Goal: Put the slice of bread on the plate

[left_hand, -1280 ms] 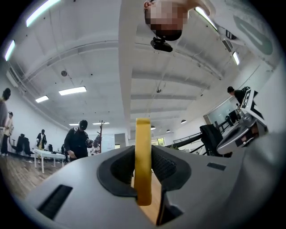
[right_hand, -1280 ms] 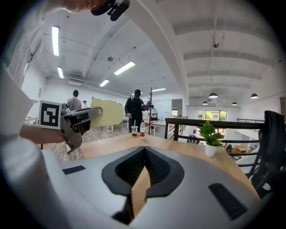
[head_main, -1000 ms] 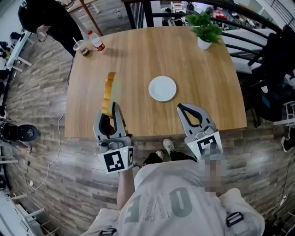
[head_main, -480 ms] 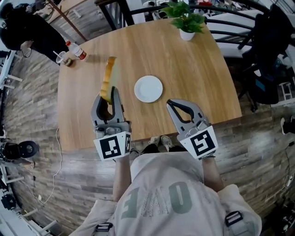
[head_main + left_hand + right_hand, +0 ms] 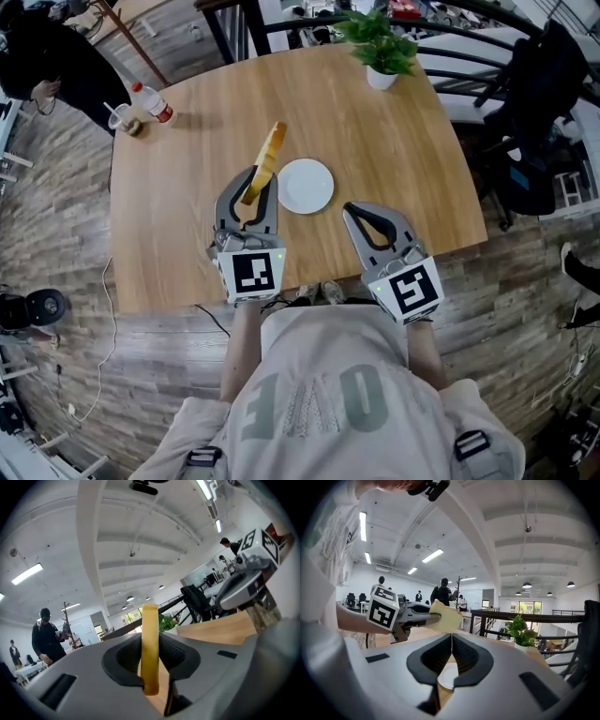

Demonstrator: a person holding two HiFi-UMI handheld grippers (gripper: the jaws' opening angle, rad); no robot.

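My left gripper (image 5: 254, 180) is shut on the slice of bread (image 5: 265, 163), which stands on edge and sticks out past the jaws, just left of the white plate (image 5: 307, 185). In the left gripper view the bread (image 5: 150, 644) is a thin yellow strip pinched between the dark pads. In the right gripper view the bread (image 5: 446, 616) hangs from the left gripper above the table, and the plate (image 5: 446, 678) shows below my jaws. My right gripper (image 5: 362, 217) is shut with nothing in it, near the table's front edge, right of the plate.
A potted plant (image 5: 379, 49) stands at the table's far edge. A bottle (image 5: 155, 101) and a cup (image 5: 123, 119) sit at the far left corner, beside a person in dark clothes (image 5: 52, 56). A dark chair (image 5: 542, 112) stands to the right of the wooden table (image 5: 394, 141).
My left gripper has carried the bread rightward, close to the plate's left rim, and the slice now leans to the right. My right gripper has stayed in place.
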